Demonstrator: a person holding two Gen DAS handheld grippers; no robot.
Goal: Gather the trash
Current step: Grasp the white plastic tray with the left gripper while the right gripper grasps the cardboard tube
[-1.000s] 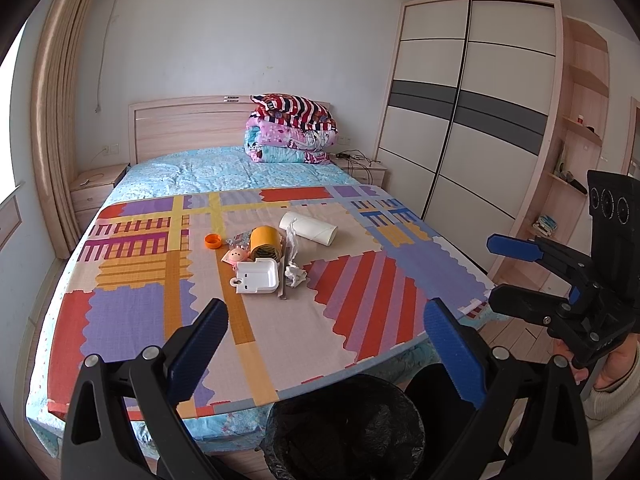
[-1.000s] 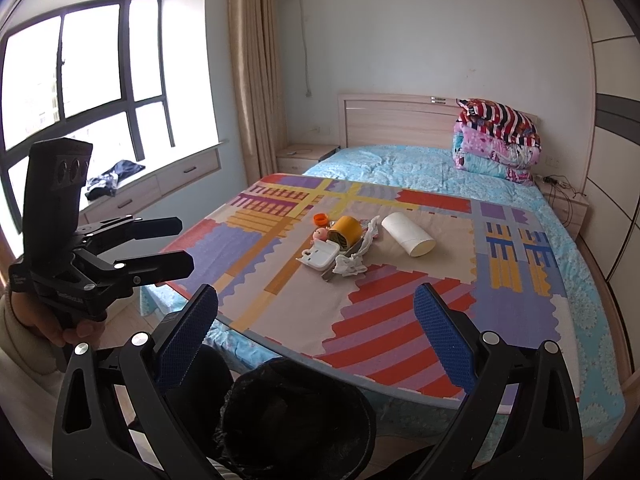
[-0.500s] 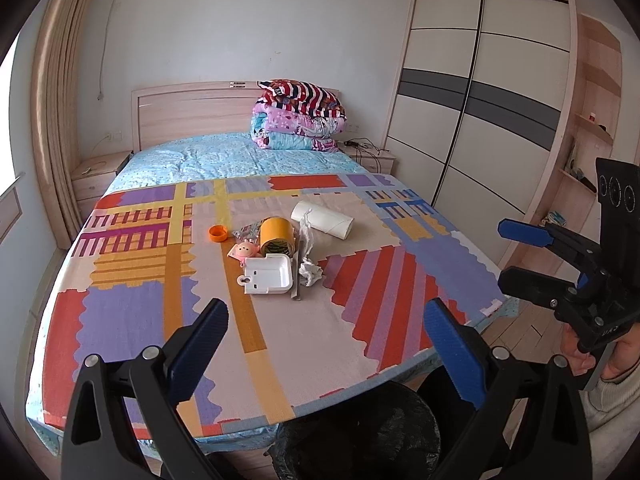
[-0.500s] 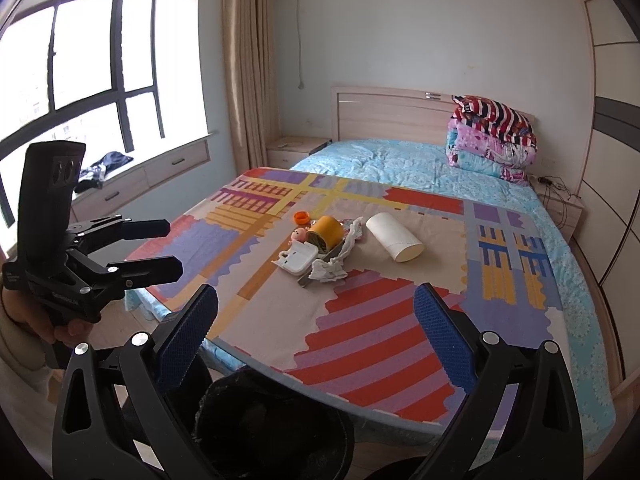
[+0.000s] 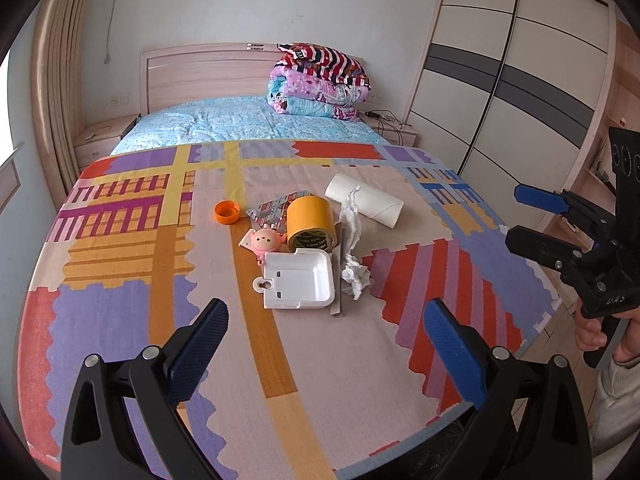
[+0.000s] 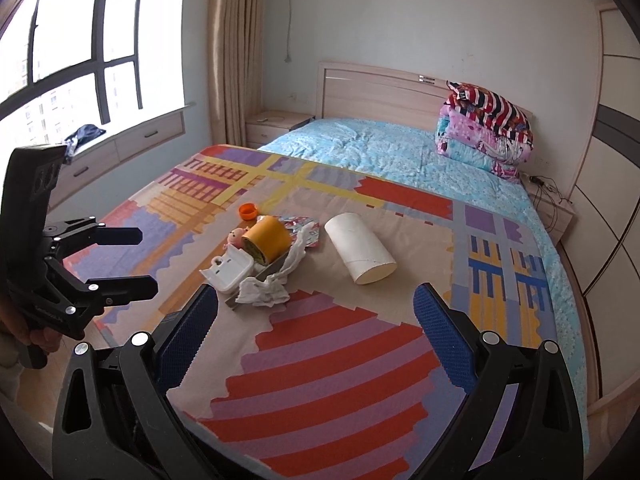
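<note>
Folded quilts [image 5: 320,80] are stacked against the wooden headboard [image 5: 208,76] on a blue sheet [image 5: 248,124], with a sliding-door wardrobe [image 5: 516,80], bedside cabinet [image 6: 272,126], curtain [image 6: 236,48] and window [image 6: 80,28] around.

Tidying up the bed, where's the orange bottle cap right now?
In the left wrist view, the orange cap lies alone on the patterned mat, left of the tape roll.

Both wrist views face the headboard from the bed's [image 5: 120,360] foot, sharing its clutter.
</note>
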